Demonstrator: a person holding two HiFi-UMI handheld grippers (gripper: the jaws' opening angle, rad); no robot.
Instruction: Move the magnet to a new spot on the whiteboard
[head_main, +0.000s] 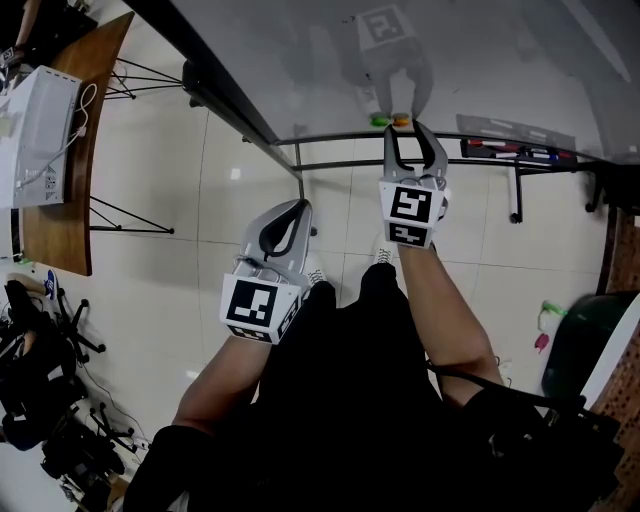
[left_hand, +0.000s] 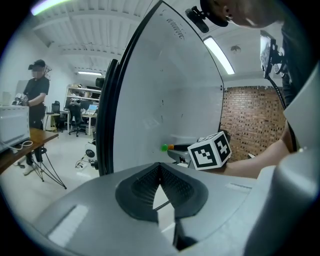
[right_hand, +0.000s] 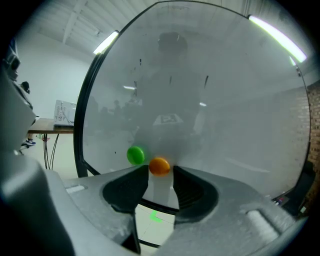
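Note:
An orange magnet and a green magnet sit side by side near the bottom edge of the whiteboard. My right gripper is open at the board, its tips on either side of the orange magnet, with small gaps showing. The green magnet lies just left of the jaws. My left gripper is shut and empty, held lower and to the left, away from the board. The left gripper view shows its tips meeting, with the right gripper's marker cube beyond.
A tray with markers runs along the board's lower edge to the right. The board's metal stand reaches the tiled floor. A wooden table stands at left, a green bin at right. A person stands in the background.

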